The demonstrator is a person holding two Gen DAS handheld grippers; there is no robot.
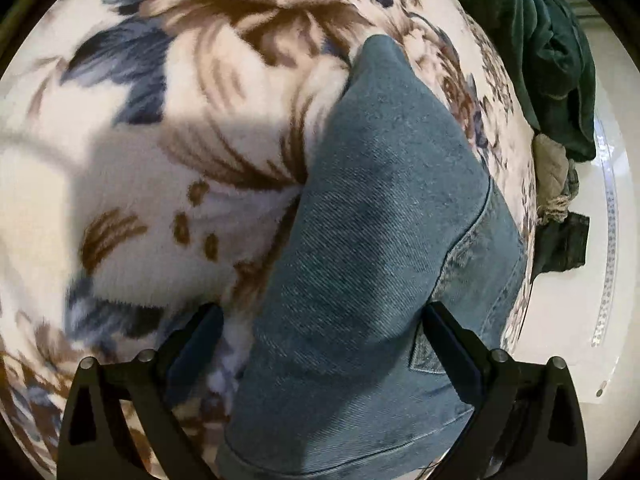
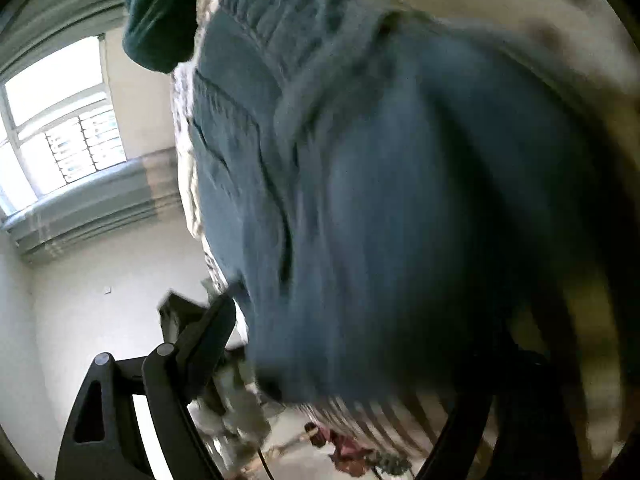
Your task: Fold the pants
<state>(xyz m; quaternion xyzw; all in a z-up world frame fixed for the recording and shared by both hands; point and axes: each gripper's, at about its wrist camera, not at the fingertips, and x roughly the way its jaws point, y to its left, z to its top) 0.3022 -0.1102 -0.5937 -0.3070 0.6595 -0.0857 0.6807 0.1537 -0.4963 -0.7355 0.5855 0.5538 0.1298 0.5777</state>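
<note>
Blue denim pants [image 1: 372,240] lie on a floral blanket [image 1: 160,140], a leg running away from me. My left gripper [image 1: 324,320] is open, its two black fingers wide apart on either side of the denim. In the right wrist view the pants [image 2: 380,200] fill the frame, blurred, with the elastic waistband at the top. My right gripper [image 2: 352,344] has its left finger [image 2: 208,332] beside the denim; the right finger is a dark blur behind the cloth. The denim lies between the fingers and I cannot tell whether they are closed on it.
A dark green garment [image 1: 540,52] lies at the blanket's far right edge, also in the right wrist view [image 2: 160,20]. Small cloth items [image 1: 556,196] sit at the blanket's right edge above a white floor. A window [image 2: 60,128] and white wall are at left.
</note>
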